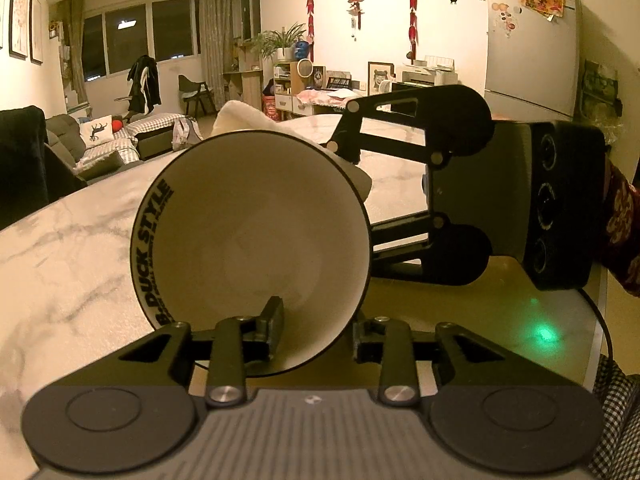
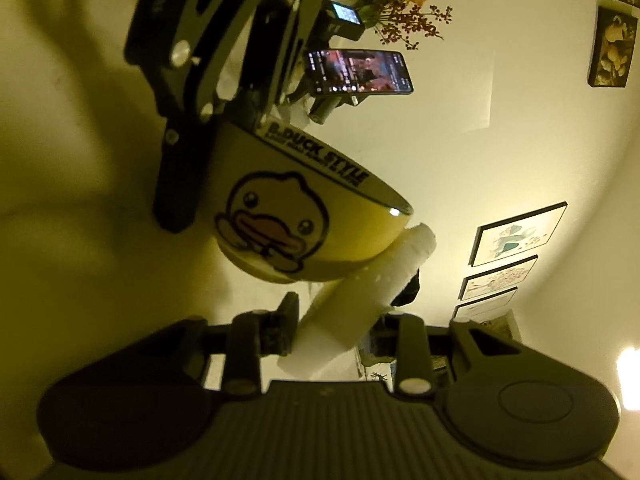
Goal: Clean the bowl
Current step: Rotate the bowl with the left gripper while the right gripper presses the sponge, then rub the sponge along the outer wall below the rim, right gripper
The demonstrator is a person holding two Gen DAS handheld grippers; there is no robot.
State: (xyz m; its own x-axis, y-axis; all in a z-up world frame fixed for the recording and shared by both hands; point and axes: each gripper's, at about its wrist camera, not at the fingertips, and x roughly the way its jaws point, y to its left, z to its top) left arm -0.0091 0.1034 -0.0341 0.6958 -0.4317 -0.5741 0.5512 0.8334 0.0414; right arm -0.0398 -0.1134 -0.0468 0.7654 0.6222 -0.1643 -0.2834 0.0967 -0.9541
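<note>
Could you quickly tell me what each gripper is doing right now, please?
Left gripper: closed on the bowl, jaws pinching its rim.
Right gripper: closed on the white cloth, which touches the bowl's outside.

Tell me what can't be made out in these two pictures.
- Left wrist view: most of the cloth is hidden behind the bowl.
- Right wrist view: bowl's inside faces away, so its cleanliness is unknown there.
- Right wrist view: phone screen is too blurred to read.

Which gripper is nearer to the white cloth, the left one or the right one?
Right. The right gripper is shut on the white cloth, pressing it against the bowl. The left gripper grips the bowl's rim.
</note>
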